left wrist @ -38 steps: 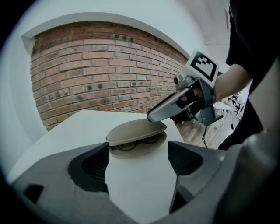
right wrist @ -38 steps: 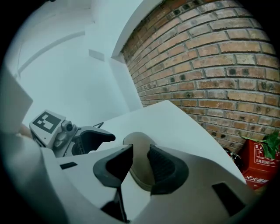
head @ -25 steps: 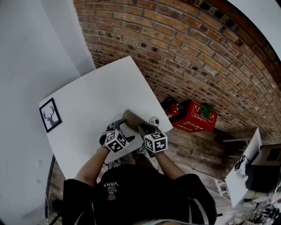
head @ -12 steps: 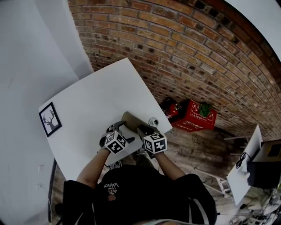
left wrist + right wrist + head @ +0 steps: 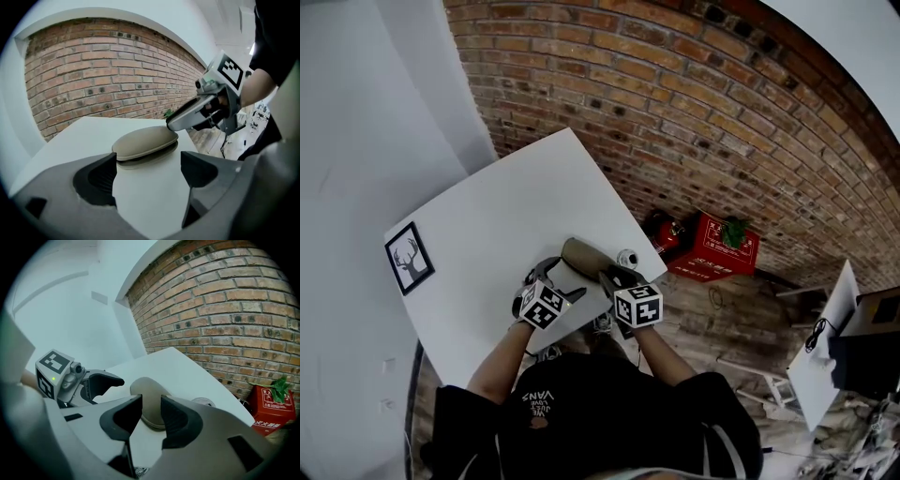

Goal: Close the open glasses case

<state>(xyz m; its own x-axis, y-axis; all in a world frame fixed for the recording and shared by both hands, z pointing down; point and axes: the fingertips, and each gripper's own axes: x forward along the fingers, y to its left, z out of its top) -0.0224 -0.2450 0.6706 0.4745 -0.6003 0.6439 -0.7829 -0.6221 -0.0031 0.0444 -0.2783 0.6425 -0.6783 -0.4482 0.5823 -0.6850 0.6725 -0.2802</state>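
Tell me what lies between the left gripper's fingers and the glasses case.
Nothing but bare table, in the left gripper view; the left gripper stands open short of the glasses case.

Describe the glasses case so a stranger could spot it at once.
Find the white table beside the brick wall. At the edge nearest the person lies the glasses case: a beige, rounded shell, larger than the small round object beside it.

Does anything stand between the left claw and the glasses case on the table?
Nothing visible does. Only bare table lies between the open left claw and the glasses case, which sits straight ahead of its jaws.
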